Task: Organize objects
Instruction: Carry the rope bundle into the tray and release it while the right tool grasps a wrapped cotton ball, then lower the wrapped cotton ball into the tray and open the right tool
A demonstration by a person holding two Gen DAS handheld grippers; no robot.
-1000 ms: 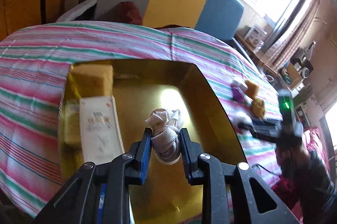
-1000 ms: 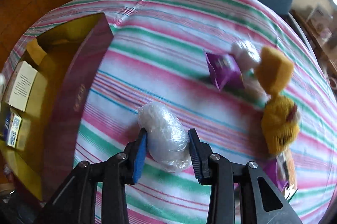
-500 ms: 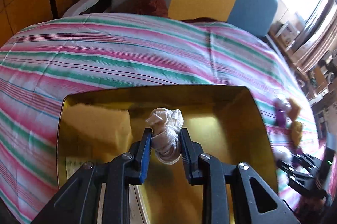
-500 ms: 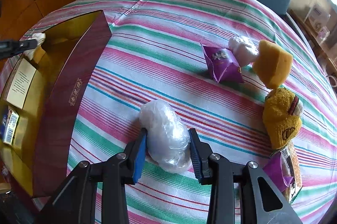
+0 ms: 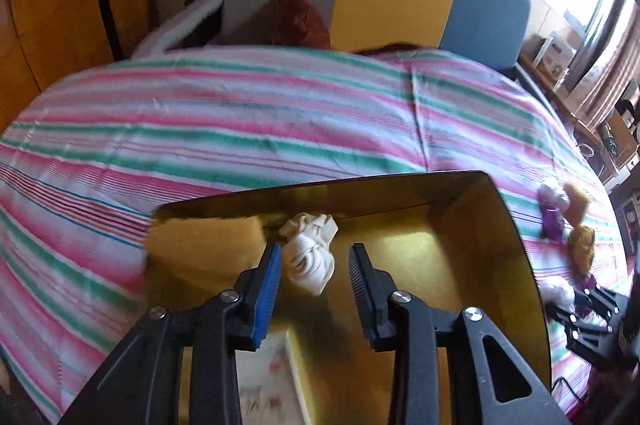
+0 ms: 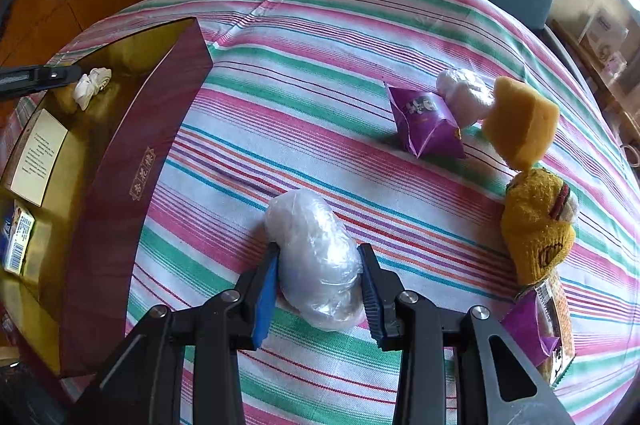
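Rope bundle (image 5: 310,257) — released in box (image 5: 516,249) | left gripper (image 5: 316,271) just opening

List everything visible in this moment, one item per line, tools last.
Box: 1, maroon outside, gold inside, table's left.
White rope bundle: 1, inside box, between left tool's pads.
Yellow sponge: 1, box's far corner.
Yellow sponge: 1, table's right.
Cards: 2, in box.
Clear plastic bundle: 1, on cloth.
Purple packet: 1, mid-table.
Yellow knit toy: 1, right.
Striped cloth: 1, covers table.
Left tool: jaws just opening, rope released.
Right tool: gripping plastic bundle.
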